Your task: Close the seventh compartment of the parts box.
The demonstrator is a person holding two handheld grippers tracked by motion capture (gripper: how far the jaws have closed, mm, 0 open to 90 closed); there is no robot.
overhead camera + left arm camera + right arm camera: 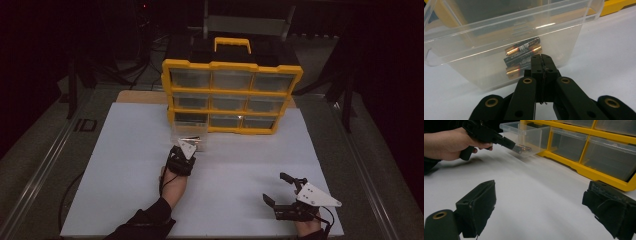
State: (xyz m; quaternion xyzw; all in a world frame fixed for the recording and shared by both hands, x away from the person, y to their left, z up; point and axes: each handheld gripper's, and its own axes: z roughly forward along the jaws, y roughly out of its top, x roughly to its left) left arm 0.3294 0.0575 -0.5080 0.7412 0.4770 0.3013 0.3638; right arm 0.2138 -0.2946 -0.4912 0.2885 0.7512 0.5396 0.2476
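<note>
A clear plastic drawer (189, 134) stands pulled out on the white board in front of the yellow organizer (232, 65). Three AA-style batteries (522, 60) lie inside it against the near wall. My left gripper (541, 58) is shut with nothing between its jaws, and its tips rest at the drawer's (499, 25) front wall, low down. In the high view the left gripper (181, 150) sits just before the drawer. My right gripper (274, 186) stands open and empty near the board's front right. The right gripper view has its pads (484, 195) wide apart over bare board.
The organizer (599, 173) holds rows of clear drawers in a yellow frame with a yellow handle (232, 44) on top. The white board (125, 175) covers the table. A hand (446, 142) holding the left gripper appears at the upper left of the right gripper view.
</note>
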